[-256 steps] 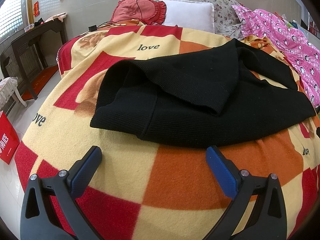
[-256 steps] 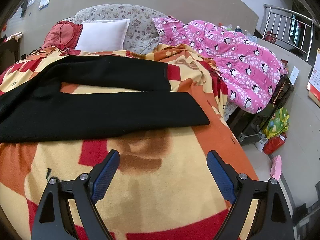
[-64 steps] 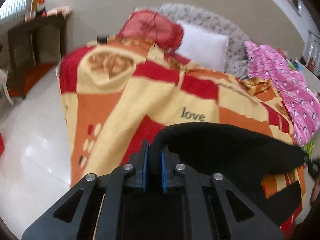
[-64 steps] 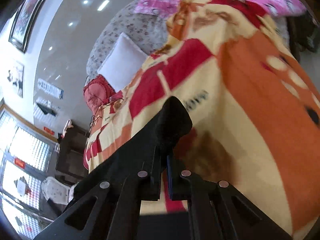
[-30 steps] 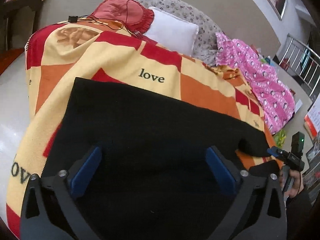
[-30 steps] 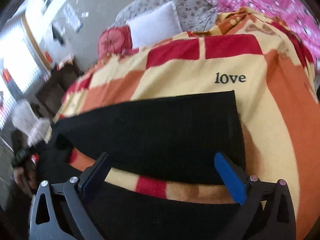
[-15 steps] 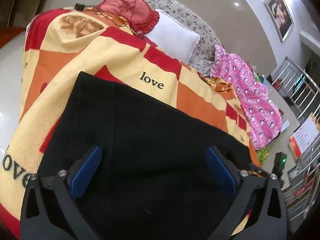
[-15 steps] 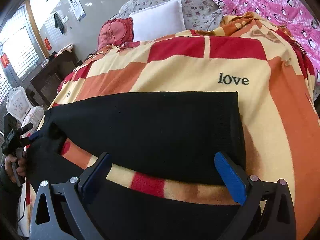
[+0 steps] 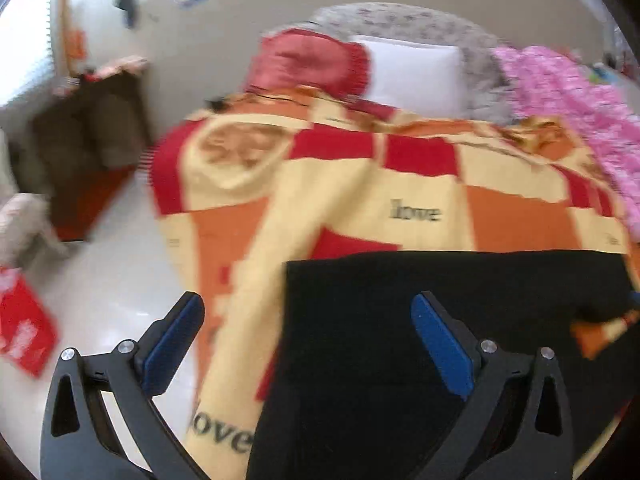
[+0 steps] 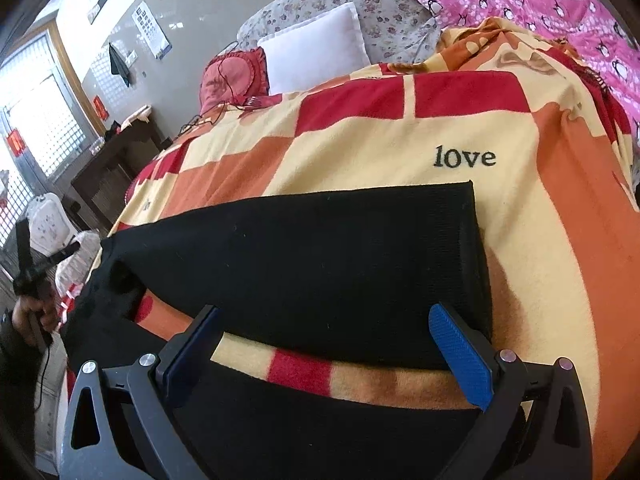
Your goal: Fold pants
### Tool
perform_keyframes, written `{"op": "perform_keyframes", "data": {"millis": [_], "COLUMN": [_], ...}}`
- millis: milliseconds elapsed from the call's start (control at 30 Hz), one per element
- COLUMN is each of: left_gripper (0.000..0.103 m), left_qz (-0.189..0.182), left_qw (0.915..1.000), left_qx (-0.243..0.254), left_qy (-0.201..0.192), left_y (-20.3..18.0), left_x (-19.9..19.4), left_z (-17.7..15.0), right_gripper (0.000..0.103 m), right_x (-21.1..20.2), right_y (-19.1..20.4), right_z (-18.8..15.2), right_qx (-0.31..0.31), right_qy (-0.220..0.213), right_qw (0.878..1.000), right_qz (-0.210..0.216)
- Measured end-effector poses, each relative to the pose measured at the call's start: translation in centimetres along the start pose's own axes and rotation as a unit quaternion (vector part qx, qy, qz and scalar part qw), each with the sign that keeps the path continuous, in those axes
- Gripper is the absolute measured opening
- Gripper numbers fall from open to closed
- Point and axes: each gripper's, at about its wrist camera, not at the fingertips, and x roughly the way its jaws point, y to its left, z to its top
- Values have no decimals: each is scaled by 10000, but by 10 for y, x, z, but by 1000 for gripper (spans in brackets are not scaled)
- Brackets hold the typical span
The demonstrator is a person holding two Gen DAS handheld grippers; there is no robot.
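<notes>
Ribbed black knit pants [image 10: 320, 264] lie flat on fleece blanket [image 10: 540, 240], both grippers spread.

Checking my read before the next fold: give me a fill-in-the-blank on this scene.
1. The black knitted pants lie on a checked blanket printed with the word ____.
2. Both the left hand-held gripper and right hand-held gripper are ____.
3. The plain pillow is ____ in colour.

Missing: love; open; white
</notes>
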Motion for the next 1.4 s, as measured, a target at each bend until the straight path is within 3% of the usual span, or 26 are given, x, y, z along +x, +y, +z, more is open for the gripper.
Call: {"op": "perform_keyframes", "data": {"millis": [100,233,800,900,1000,1067,1133,1200,1267,1400], "left_gripper": [103,103,103,103,103,103,103,103,100,85], "left_qz": [234,514,606,451,-49,-365,-381,-436,-835,-1382], "left_qw": [9992,9981,9978,9986,9996,9993,9985,9954,9884,9774], "left_qx": [-290,-314,-255,-250,-241,-2,384,822,1236,1577], "left_qy": [-110,-147,-84,-113,-122,18,-31,-207,-272,-267], "left_y": [-7,-19,-22,-14,12,26,38,43,41,30], "left_x": [-7,-10,-4,-5,0,11,21,25,28,36], "left_z": [-9,-14,-21,-18,-7,1,8,10,9,11], "right_gripper": [103,103,103,103,103,103,103,103,103,103], "right_x": [0,0,1,1,0,0,0,0,0,1], "right_y": [1,0,1,1,1,1,1,1,1,1], "right_z": [0,0,0,0,0,0,0,0,0,0], "right_qx": [-9,-1,-15,-20,-14,-14,-14,-10,-12,-17], "right_qy": [4,0,3,5,1,2,3,1,2,5], "right_qw": [10000,10000,10000,10000,10000,10000,10000,10000,10000,10000], "right_qz": [-13,-4,-23,-31,-22,-22,-23,-18,-22,-30]}}
